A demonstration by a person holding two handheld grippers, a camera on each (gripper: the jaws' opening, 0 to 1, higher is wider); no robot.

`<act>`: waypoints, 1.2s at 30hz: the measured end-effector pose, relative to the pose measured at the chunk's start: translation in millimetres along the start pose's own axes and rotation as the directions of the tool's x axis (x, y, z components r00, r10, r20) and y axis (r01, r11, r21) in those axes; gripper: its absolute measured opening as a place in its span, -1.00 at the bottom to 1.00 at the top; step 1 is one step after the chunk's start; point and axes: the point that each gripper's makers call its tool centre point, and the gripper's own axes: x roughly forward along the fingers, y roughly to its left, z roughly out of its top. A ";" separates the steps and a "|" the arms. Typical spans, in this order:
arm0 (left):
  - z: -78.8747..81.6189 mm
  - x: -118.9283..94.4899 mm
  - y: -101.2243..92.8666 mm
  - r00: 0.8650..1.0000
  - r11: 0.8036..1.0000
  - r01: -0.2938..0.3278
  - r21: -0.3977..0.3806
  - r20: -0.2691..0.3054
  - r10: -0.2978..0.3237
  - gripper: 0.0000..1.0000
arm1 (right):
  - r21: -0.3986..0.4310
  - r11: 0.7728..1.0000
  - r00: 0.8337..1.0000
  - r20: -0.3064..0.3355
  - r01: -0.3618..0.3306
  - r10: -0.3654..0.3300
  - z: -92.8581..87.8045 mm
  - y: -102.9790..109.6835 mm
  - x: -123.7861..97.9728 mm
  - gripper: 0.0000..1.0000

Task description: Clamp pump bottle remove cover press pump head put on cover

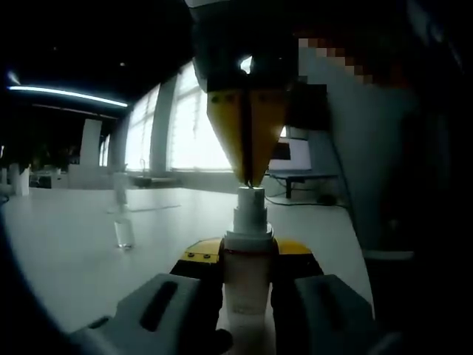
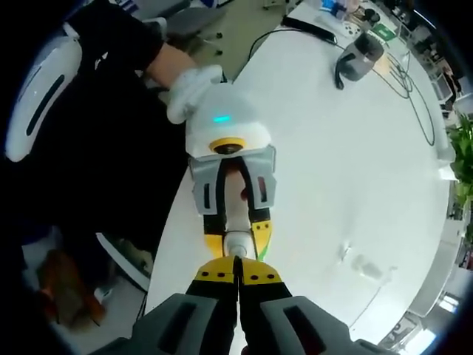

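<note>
I hold the pump bottle [image 1: 246, 285] clamped in my left gripper [image 1: 247, 296]; the clear cover [image 1: 124, 234] is off, on the table [image 1: 66, 244]. My right gripper [image 2: 238, 296], jaws together and holding nothing, presses the pump head [image 1: 250, 195]. Putting the cover back remains.

One of nearly everything, two grippers

One pump bottle [image 1: 246, 285], one clear cover [image 1: 124, 235] on one white table [image 1: 66, 244]; one left gripper [image 1: 247, 296], one right gripper [image 2: 238, 275].
</note>
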 end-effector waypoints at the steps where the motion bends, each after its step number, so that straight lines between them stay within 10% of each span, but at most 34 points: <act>1: -0.1 -0.1 0.2 1.000 1.000 0.000 -0.001 0.000 0.000 -0.71 | 0.003 1.000 1.000 0.000 -0.002 0.002 0.0 -0.4 0.0 -1.00; 36: -1.3 0.2 2.0 1.000 1.000 0.005 -0.004 0.006 -0.005 -0.70 | -0.014 1.000 1.000 -0.024 -0.003 0.003 -0.4 0.3 0.2 -1.00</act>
